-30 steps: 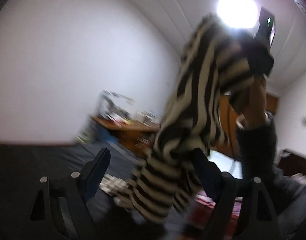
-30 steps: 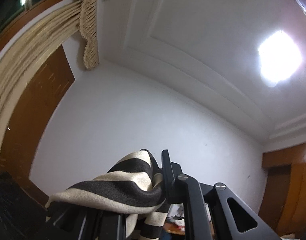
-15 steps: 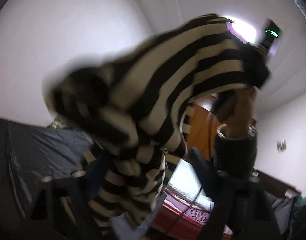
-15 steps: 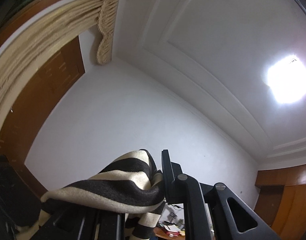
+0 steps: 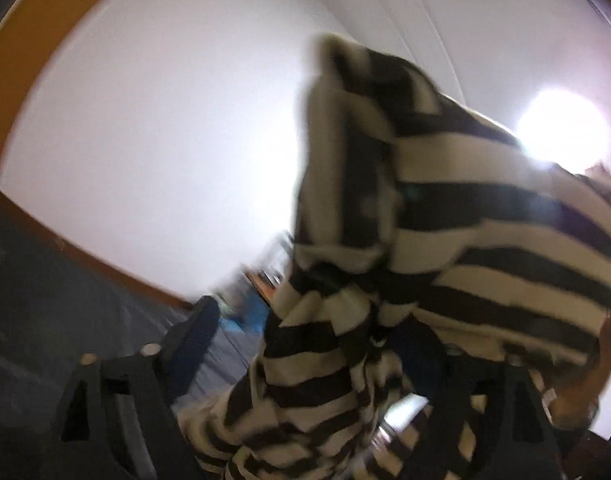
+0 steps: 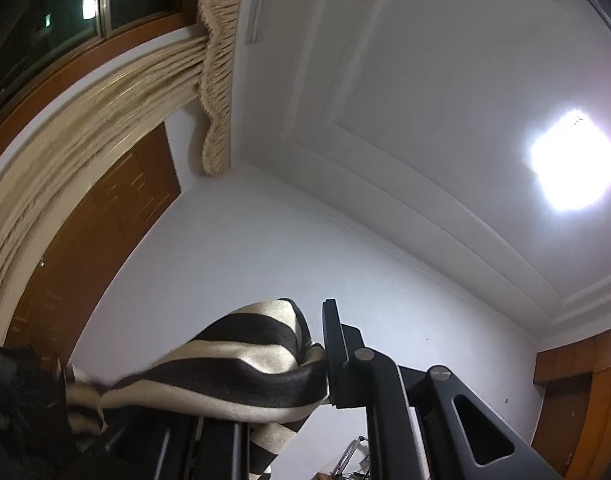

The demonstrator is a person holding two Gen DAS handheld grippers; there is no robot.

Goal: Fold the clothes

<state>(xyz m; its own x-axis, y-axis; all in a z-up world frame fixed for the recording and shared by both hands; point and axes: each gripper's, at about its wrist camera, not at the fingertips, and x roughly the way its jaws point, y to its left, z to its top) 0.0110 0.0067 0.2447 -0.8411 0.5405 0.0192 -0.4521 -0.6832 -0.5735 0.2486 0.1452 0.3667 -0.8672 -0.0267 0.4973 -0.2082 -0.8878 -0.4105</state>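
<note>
Both views tilted up toward the ceiling, left view blurred. Striped sweater (image 5: pixel 445 240), black and cream, hangs in the air in front of the left gripper (image 5: pixel 305 344) and fills the right half of that view, bunched at the top, lower part drooping down between the fingers. Left gripper jaws stand apart; left finger (image 5: pixel 193 328) is bare, right finger is mostly hidden behind cloth, so cannot tell if any fabric is actually pinched. Part of a hand (image 5: pixel 585 380) shows at the right edge, under the sweater. Ceiling lamp (image 5: pixel 561 128) glares just above the sweater's upper edge. Dark bedding (image 5: pixel 45 300) lies low left, a white wall (image 5: pixel 165 140) behind. In the right view the right gripper (image 6: pixel 305 364) has its jaws clamped on a fold of the sweater (image 6: pixel 233 372), cloth draped over the left finger and pressed against the right finger (image 6: pixel 333 344). Cream curtain (image 6: pixel 105 100) and a window (image 6: pixel 65 20) sit upper left, lamp (image 6: pixel 573 160) at right.
</note>
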